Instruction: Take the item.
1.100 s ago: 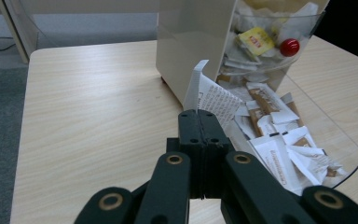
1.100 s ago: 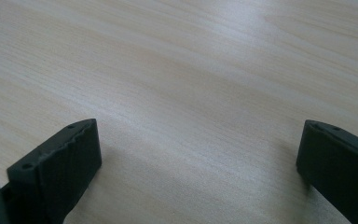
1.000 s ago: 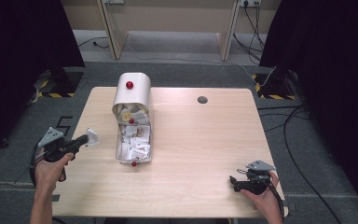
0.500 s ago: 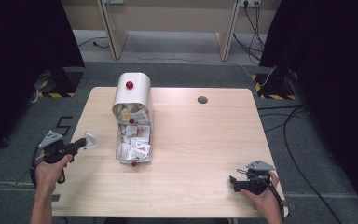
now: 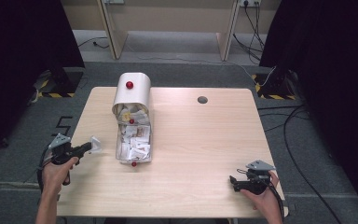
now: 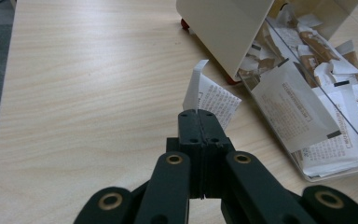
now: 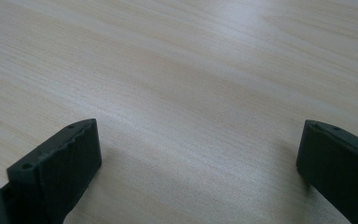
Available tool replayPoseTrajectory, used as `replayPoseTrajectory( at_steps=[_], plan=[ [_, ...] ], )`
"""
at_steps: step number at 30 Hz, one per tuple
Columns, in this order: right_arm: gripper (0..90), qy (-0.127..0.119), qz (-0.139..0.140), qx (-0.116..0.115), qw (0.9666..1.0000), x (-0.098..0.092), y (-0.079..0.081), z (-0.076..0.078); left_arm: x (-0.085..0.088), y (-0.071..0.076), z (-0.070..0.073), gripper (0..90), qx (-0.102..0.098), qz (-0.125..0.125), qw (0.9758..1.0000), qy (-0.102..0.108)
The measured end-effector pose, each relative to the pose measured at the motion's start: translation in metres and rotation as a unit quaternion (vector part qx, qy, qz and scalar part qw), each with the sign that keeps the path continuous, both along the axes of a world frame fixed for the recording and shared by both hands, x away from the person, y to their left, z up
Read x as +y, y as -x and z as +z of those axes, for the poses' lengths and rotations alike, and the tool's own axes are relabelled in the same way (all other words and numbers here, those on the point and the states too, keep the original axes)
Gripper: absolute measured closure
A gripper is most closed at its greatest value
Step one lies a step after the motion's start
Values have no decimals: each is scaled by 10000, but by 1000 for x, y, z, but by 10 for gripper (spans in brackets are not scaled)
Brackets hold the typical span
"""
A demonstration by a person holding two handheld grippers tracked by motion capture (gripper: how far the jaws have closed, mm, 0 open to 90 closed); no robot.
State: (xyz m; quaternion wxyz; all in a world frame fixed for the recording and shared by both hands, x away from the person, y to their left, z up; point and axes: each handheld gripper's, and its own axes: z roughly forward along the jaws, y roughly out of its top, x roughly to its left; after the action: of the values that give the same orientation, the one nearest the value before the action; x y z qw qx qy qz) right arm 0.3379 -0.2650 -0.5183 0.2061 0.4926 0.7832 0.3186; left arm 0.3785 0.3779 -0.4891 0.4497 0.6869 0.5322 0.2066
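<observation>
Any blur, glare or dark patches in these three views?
High view: table evenly lit, surroundings dark. Left gripper view: paper packet and box of packets sharp, the left gripper soft up close. Right gripper view: tabletop blurred, with pale sheen at top; the right gripper has soft edges.

Left forearm: comes in from the bottom-left corner of the high view and rises toward the table's left edge.
Left hand (image 5: 56, 169): wrapped round the handle of its gripper, knuckles up.
Left gripper (image 5: 89, 147): points right and a little away from the person, roughly level; grey three-cornered plate on top, cable looping down beside the wrist.
Left jaws: pressed together in the left gripper view, pinching a small printed paper slip (image 6: 210, 99).
Right forearm: enters at the bottom right, short stretch visible.
Right hand (image 5: 261, 195): low at the near right, gripping from below.
Right gripper (image 5: 233, 183): points left, lying low.
Right jaws: spread wide apart in the right gripper view, nothing between them.
</observation>
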Motion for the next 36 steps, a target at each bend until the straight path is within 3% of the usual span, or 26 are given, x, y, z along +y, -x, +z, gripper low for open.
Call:
replayPoseTrajectory(
  at_steps=[18, 25, 36],
  plan=[
    [7, -3, -2, -1, 10000, 0, 0, 0, -4, -4, -15, 892, 123, 27, 9999, -39],
    [7, -4, -3, 0, 10000, 0, 0, 0, -5, -5, -18, 883, 126, 61, 9998, -151],
    [7, -3, -3, -1, 10000, 0, 0, 0, 1, -7, -29, 836, 346, 232, 9989, -216]
  ],
)
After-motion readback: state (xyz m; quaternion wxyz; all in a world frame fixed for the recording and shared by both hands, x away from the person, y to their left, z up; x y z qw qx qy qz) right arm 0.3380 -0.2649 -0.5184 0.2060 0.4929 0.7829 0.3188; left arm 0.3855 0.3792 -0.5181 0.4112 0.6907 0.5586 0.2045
